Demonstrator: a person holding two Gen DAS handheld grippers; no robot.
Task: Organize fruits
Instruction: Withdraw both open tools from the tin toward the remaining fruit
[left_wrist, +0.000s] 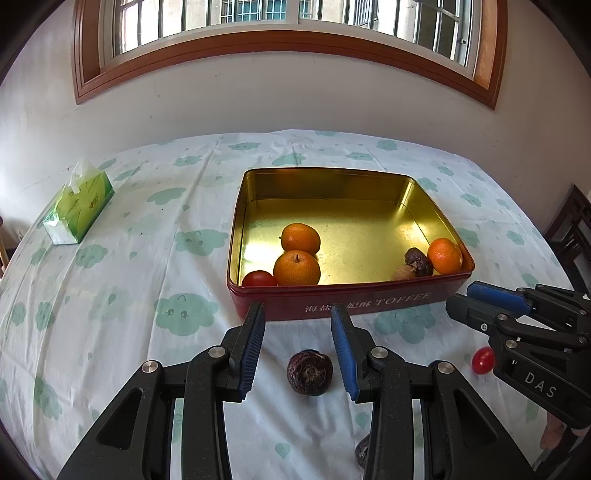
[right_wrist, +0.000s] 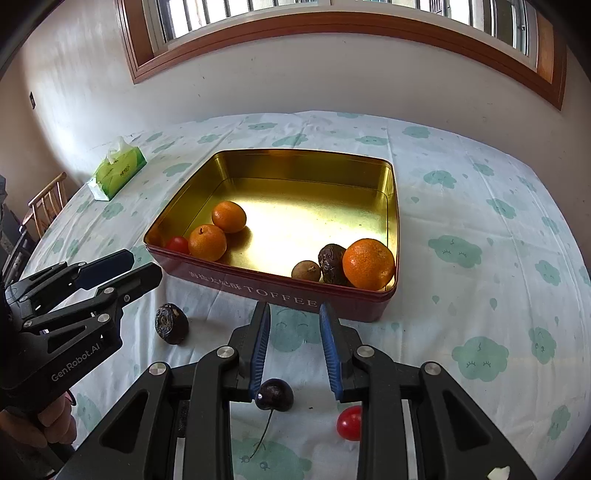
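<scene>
Red on the outside and gold inside, the toffee tin (left_wrist: 295, 304) sits open in the middle of the cloud-print tablecloth (left_wrist: 122, 295). Three oranges lie in it: two (left_wrist: 300, 238) (left_wrist: 296, 267) touching each other by the near-left corner and a third orange (left_wrist: 444, 255) in the near-right corner. A red tomato (left_wrist: 258, 278) is tucked into the near-left corner against the nearer orange. Beside the right orange rest a dark wrinkled fruit (left_wrist: 419, 261) and a small pale brown one (left_wrist: 404, 273), both against the near wall.

On the cloth, outside the tin, fruit is still waiting. A wrinkled dark passion fruit (left_wrist: 309, 373) lies just near of the tin's front wall. My left gripper (left_wrist: 299, 310) hovers above it, its blue pads a narrow way apart, clear of the fruit and gripping nothing. My right gripper (right_wrist: 295, 306) is to the right of it, also tilted down toward the cloth. Its pads stand a little closer together, with only tablecloth between them. Under its left finger lies a dark cherry (right_wrist: 275, 394) with a long stem, and a small cherry tomato (right_wrist: 350, 422) lies just right of that, partly hidden behind the right finger.

Far off to the left, a green tissue pack (left_wrist: 79, 203) sits on the cloth, well apart from the tin.
</scene>
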